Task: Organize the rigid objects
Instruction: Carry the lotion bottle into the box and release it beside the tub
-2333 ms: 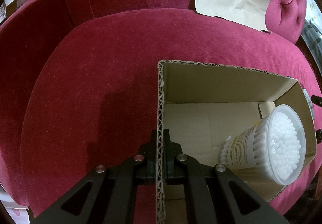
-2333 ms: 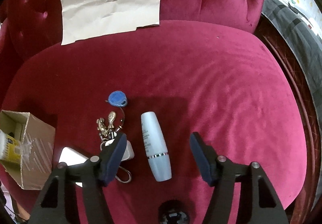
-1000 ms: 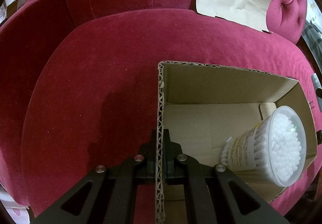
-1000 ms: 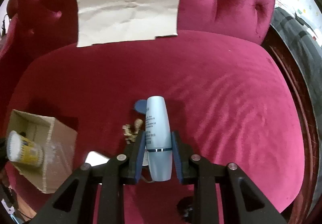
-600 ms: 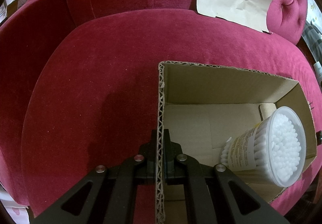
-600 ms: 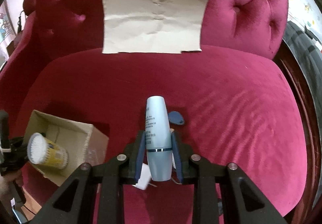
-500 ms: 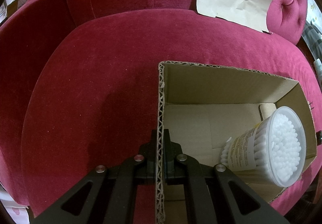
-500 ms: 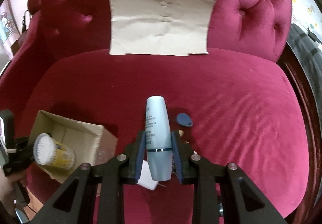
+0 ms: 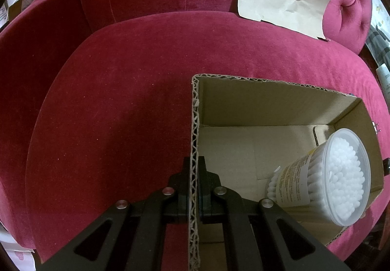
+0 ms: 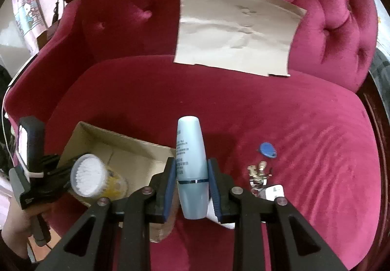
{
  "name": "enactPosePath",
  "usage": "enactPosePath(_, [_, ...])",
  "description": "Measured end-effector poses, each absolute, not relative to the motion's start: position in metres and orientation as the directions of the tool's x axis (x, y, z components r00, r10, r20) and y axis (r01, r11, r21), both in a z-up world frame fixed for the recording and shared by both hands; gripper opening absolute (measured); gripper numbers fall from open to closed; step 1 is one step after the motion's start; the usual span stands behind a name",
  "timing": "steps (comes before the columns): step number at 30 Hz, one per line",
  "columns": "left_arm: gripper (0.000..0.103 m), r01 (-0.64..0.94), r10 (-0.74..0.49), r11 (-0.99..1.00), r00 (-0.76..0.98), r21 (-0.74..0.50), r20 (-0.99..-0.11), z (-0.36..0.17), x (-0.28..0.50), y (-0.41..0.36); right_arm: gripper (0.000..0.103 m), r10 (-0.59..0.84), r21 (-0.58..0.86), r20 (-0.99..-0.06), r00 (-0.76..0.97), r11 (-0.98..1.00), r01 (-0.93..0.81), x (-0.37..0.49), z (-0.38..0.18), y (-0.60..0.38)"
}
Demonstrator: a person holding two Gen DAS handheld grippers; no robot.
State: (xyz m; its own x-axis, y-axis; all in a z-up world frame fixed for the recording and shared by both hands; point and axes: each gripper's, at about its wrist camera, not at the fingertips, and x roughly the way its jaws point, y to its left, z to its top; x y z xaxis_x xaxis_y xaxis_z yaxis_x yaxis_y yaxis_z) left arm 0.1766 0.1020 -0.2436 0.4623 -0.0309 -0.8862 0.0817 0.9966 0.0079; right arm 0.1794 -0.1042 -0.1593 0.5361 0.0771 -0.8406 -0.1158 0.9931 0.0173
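1. Left gripper (image 9: 194, 188) clamped on the side wall of the cardboard box (image 9: 263, 93), on the red sofa seat (image 9: 121, 100).
2. Right gripper (image 10: 191, 177) pinches the pale blue bottle (image 10: 190, 161), held above the box's right edge.
3. Cotton swab tub (image 9: 336, 178) lies tilted inside the box.
4. Keys (image 10: 259, 173) and blue fob (image 10: 267, 150) on the seat.

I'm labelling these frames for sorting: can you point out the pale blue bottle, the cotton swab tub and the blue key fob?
pale blue bottle (image 10: 189, 149): right wrist view, on its printed body.
cotton swab tub (image 9: 341, 178): left wrist view, on its clear lid.
blue key fob (image 10: 267, 150): right wrist view, on its flat face.
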Motion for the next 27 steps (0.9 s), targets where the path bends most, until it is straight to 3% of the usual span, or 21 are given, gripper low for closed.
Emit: enactPosePath(27, [0.004, 0.079, -0.031, 0.997, 0.463, 0.007, -0.886, -0.244, 0.177, 0.101, 0.028, 0.168, 0.06, -0.885, 0.434, 0.966, -0.25, 0.171, -0.193, -0.041])
